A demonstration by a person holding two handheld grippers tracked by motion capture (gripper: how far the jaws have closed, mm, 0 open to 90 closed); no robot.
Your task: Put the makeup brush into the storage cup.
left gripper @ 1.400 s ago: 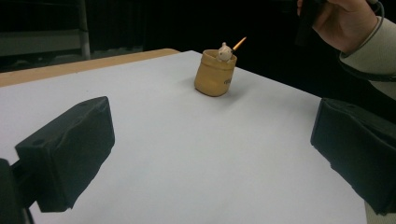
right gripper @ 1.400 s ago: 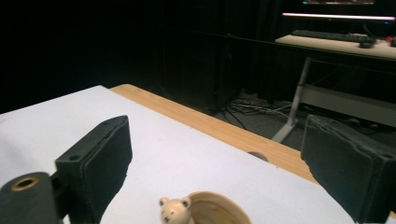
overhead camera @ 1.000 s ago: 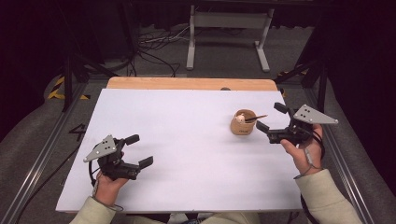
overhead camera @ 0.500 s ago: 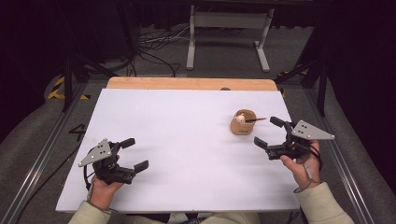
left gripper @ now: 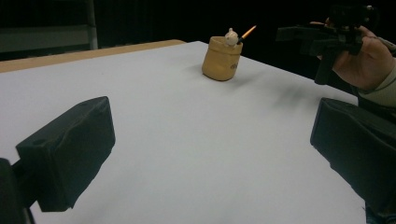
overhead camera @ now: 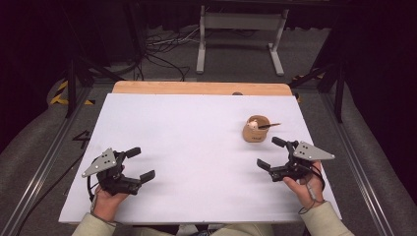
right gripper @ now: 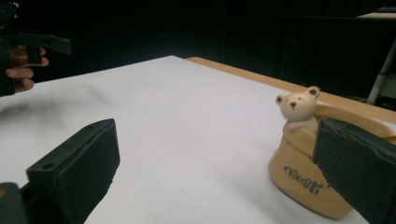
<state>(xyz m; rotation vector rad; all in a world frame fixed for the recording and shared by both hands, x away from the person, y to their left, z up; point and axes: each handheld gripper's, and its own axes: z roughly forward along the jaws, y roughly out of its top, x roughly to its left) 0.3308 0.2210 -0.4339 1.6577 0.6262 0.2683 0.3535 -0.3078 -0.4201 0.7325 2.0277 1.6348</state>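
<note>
Bear pot: a small tan ceramic pot with a little bear figure peeking over its rim stands upright on the white worktop, toward the far right part of the surface. A thin stick with an orange tip, perhaps a pencil or brush, leans out of the pot's mouth.

The right hand-held gripper hovers just near the pot, on the person's side of it, with its jaws spread wide and nothing between them. In the right gripper view the pot sits close, partly behind one jaw, apart from both pads as far as can be told. The left hand-held gripper is well apart, at the near left of the worktop, jaws also spread and empty.

Judging from this, the work looks to be either at its very start or at its very end: the pot and stick are in no grip, and neither gripper touches them. If a grasp is intended, all of it is left to do, beginning with the right gripper closing in on the pot or the stick.
</note>
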